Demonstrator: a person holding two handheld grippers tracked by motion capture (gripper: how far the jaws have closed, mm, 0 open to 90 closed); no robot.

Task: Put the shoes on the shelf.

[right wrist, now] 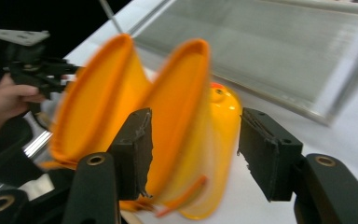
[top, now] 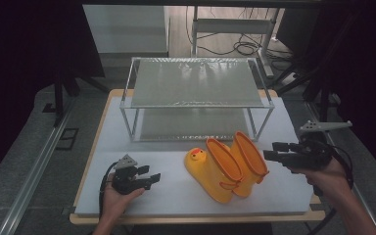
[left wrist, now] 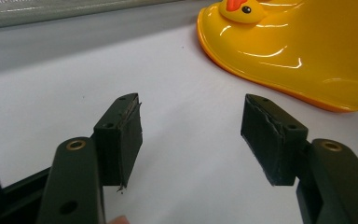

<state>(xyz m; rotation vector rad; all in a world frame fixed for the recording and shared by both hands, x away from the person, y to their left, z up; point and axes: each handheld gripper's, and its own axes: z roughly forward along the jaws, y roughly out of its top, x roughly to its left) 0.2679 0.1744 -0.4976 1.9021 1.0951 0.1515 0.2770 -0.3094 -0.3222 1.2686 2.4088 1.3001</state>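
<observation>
The pair of yellow rain boots (top: 227, 166) stands on the white table (top: 176, 196), just in front of the two-tier wire shelf (top: 196, 95). The right gripper (top: 270, 152) hangs beside the boot tops, jaws apart and empty. The left gripper (top: 152, 176) rests on the table left of the boots, jaws likewise apart and empty.

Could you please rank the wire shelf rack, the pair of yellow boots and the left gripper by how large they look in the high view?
1. Wire shelf rack, clearly largest.
2. Pair of yellow boots.
3. Left gripper, smallest.
</observation>
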